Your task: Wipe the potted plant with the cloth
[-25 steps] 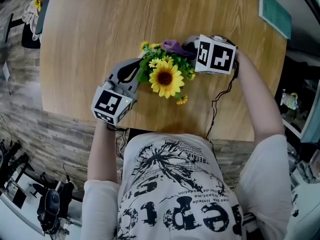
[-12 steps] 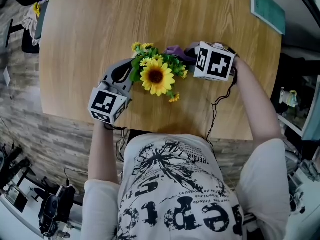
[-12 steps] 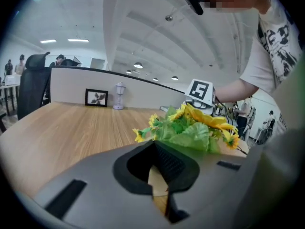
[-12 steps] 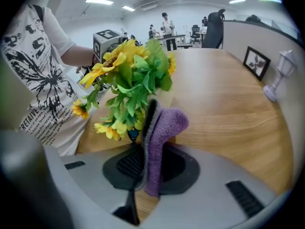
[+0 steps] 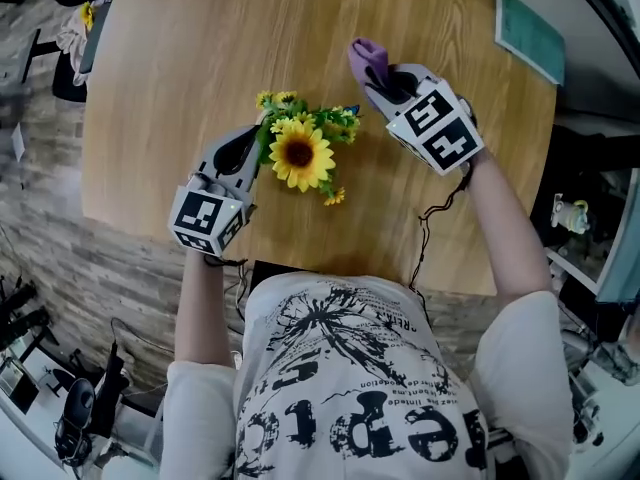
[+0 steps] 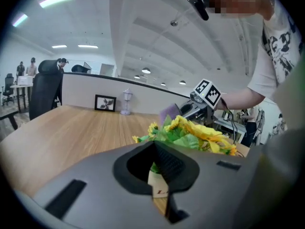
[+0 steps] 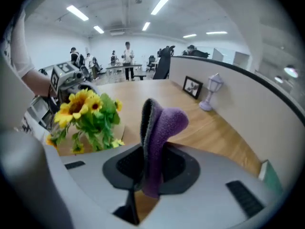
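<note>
Our left gripper (image 5: 250,140) has its jaws closed on the potted plant (image 5: 300,153) on the table (image 5: 170,58). Our right gripper (image 5: 388,80) has its jaws pinching the purple cloth (image 5: 365,56), apart from the flowers.

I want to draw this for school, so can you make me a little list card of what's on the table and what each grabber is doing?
table: light wood
potted plant: big yellow sunflower, small yellow flowers, green leaves
left gripper: jaws closed, seemingly pinching the rim of the cream pot
right gripper: shut on the purple cloth, which sticks up from the jaws
cloth and plant: apart, not touching
also there: flat teal item near the table's edge, small picture frame
</note>
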Available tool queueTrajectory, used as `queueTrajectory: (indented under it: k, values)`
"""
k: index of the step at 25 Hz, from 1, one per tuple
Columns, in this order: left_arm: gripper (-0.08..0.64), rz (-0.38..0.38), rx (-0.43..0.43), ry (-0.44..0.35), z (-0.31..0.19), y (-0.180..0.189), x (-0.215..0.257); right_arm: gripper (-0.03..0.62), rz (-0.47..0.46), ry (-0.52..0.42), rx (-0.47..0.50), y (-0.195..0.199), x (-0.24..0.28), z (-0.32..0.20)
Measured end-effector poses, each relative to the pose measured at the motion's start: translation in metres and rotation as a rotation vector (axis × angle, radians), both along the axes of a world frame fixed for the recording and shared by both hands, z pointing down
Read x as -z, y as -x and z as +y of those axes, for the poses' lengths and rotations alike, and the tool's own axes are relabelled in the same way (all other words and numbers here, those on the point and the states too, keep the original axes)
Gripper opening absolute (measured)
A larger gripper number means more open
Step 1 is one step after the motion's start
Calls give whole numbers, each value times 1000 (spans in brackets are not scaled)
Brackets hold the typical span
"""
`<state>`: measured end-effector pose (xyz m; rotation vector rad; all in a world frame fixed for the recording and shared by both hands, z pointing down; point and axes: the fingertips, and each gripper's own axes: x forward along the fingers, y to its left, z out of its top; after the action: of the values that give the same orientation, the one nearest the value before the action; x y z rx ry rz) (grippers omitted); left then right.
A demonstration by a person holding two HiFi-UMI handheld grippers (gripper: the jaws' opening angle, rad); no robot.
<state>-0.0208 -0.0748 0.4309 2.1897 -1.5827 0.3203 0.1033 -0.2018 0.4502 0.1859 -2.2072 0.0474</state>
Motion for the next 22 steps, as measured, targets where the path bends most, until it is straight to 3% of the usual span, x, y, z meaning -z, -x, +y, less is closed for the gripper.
queueTrajectory:
  k: [4, 7, 11, 16, 22]
  values:
    - [3, -51, 27, -58, 0, 0, 26, 75, -152, 14, -109, 18, 35, 2]
    - [3, -109, -40, -93, 1, -8, 48, 77, -275, -6, -155, 34, 67, 15]
    - [3, -100, -97, -162, 4, 9, 76, 78, -404, -68, -195, 66, 108, 41]
    - [3, -68, -190, -234, -3, 35, 108, 78, -440, -143, -279, 95, 141, 62]
    - [3, -36, -292, -293, -3, 87, 129, 78, -440, -190, -425, 142, 144, 79]
